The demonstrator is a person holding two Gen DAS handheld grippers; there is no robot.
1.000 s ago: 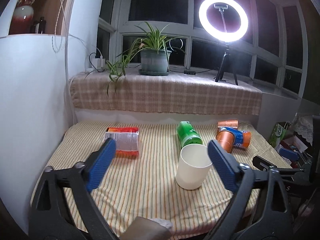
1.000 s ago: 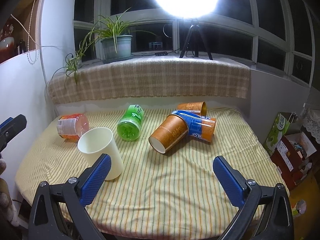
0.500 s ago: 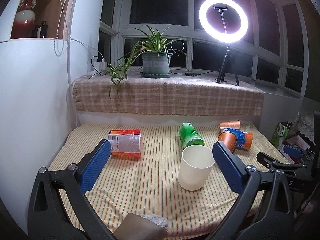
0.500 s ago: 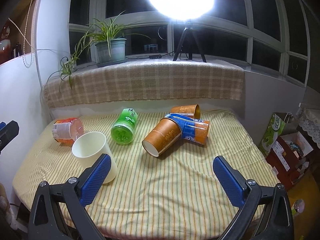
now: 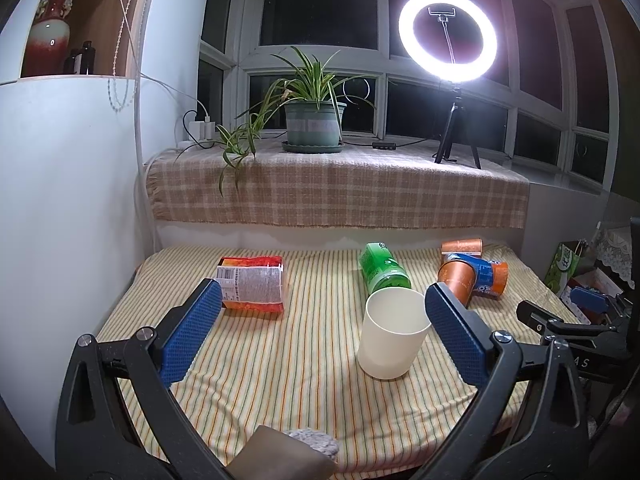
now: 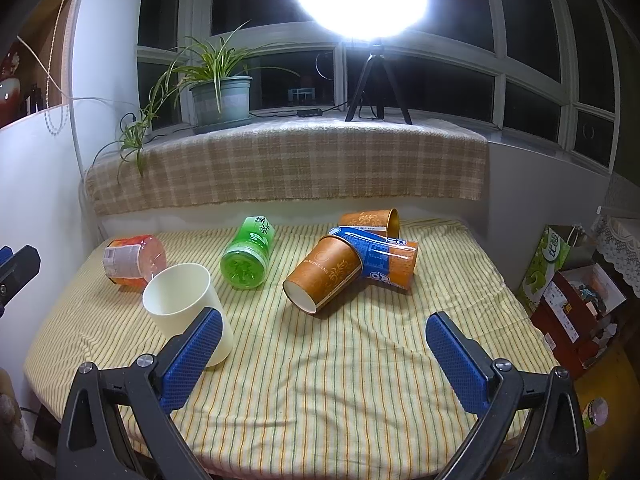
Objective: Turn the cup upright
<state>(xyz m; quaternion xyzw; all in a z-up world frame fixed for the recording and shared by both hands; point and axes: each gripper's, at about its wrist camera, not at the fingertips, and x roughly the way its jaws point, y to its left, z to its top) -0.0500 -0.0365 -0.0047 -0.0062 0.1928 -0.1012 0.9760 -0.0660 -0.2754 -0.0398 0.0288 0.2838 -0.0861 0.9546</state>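
Observation:
A cream cup [image 5: 394, 332] stands upright, mouth up, on the striped tablecloth [image 5: 280, 360]; it also shows in the right wrist view [image 6: 186, 300] at the left. My left gripper [image 5: 320, 332] is open and empty, pulled back near the table's front edge, the cup just inside its right finger [image 5: 454, 332]. My right gripper [image 6: 320, 356] is open and empty, its left finger [image 6: 192, 356] in front of the cup. The right gripper also shows in the left wrist view [image 5: 568, 320] at the right edge.
Lying on their sides: an orange-red cup [image 6: 134, 260], a green cup [image 6: 248, 254], an orange paper cup [image 6: 326, 276] across a blue-orange cup [image 6: 384, 258], and another orange cup [image 6: 372, 220] behind. A white wall [image 5: 60, 200] is left, a plaid-covered sill [image 6: 280, 168] behind, boxes [image 6: 576, 300] right.
Both grippers have drawn back and risen a little from the table, staying open. The cream cup stands where it was.

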